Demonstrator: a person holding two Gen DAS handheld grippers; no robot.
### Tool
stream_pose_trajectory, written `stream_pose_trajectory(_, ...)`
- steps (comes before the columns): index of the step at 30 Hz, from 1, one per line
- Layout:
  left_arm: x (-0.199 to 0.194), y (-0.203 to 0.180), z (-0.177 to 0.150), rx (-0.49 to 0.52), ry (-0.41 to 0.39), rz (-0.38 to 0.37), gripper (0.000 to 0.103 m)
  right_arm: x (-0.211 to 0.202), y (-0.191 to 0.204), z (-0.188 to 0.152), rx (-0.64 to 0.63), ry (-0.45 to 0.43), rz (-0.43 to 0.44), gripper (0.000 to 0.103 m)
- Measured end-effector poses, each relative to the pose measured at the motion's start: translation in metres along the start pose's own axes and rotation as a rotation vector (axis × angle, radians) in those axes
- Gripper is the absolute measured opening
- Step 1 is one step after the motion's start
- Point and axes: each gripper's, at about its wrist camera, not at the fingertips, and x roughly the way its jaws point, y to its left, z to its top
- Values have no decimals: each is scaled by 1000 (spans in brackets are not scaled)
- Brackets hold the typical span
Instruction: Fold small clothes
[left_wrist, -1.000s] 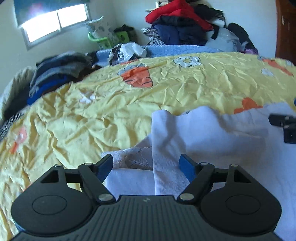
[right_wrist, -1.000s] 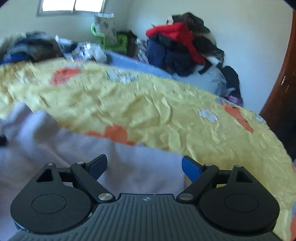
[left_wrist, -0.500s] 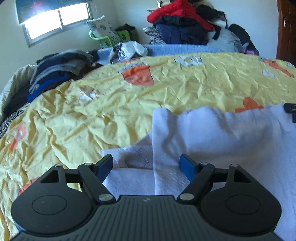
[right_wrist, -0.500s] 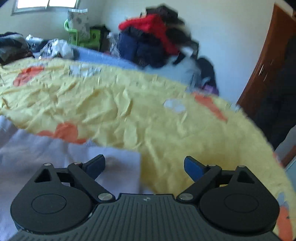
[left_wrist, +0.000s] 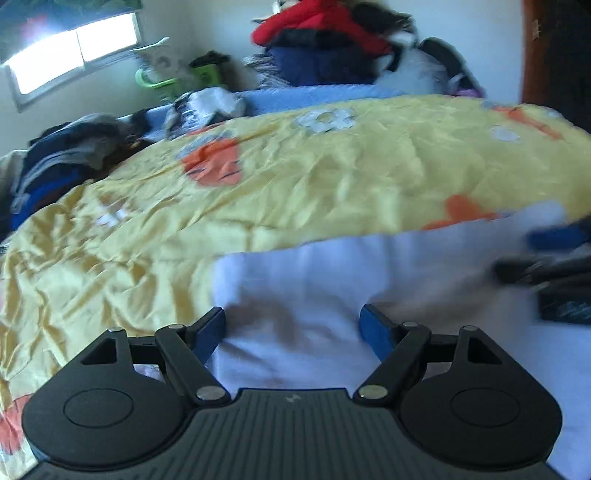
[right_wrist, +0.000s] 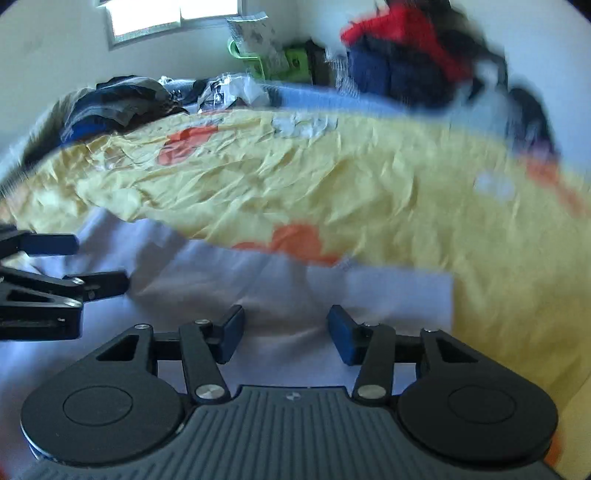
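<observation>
Your left claw (left_wrist: 293, 328) is spread wide over the white garment (left_wrist: 369, 273) – cloth sits between the pads, nothing pinched. Your right claw (right_wrist: 286, 330) has just been closing, now about half open, cloth between its pads too (no real grip visible). The garment lies on the yellow bedspread (left_wrist: 295, 177), near edge.
</observation>
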Motion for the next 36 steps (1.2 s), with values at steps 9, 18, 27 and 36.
stream_pose_trajectory(9, -15, 6, -9, -1, -19, 67, 80, -31, 11, -8, -54, -58, -84, 66)
stream_pose_trajectory(18, -42, 6, -27, -35, -29, 18, 80, -47, 8, -23, 55, -100, -104, 77)
stream_pose_trajectory(27, -58, 8, -44, -52, -27, -5, 83, -55, 17, -49, 73, -61, -124, 84)
stream_pose_trajectory(36, -72, 9, -52, -42, -23, -27, 83, -65, 36, -70, 28, -65, -128, 95)
